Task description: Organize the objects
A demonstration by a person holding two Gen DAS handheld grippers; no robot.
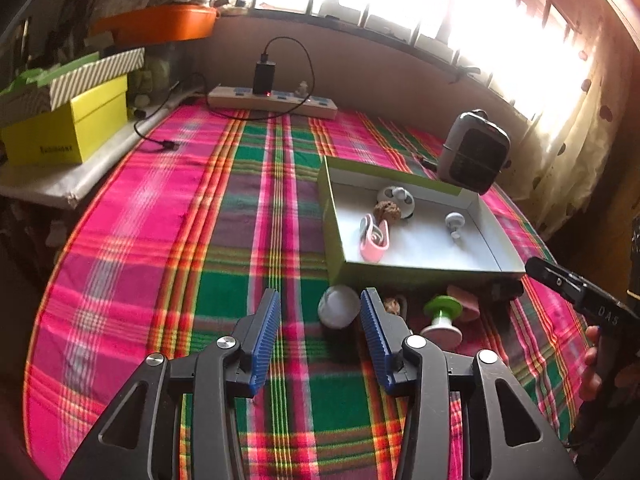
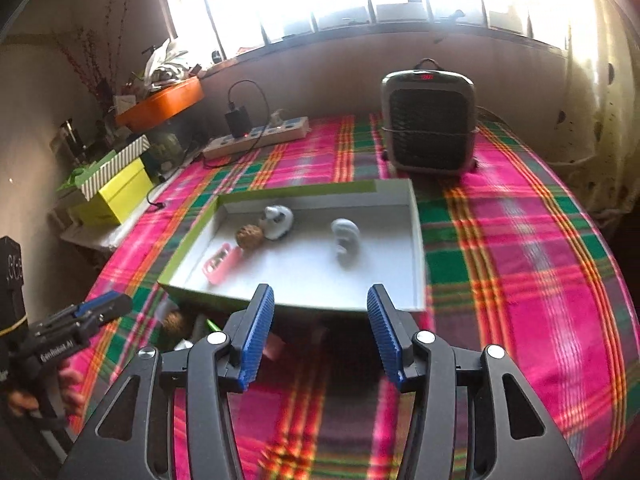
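Green-edged white tray (image 1: 334, 220) holds a pink case, a brown ball and white pieces, beyond both grippers' fingers; left gripper (image 1: 320, 304) and right gripper (image 2: 321, 300) stand apart, empty

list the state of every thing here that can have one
left gripper: open, nothing between its fingers
right gripper: open, nothing between its fingers
green box: open, no lid on, four small things inside
heater: upright, red display lit
power strip: red light on, black charger plugged in
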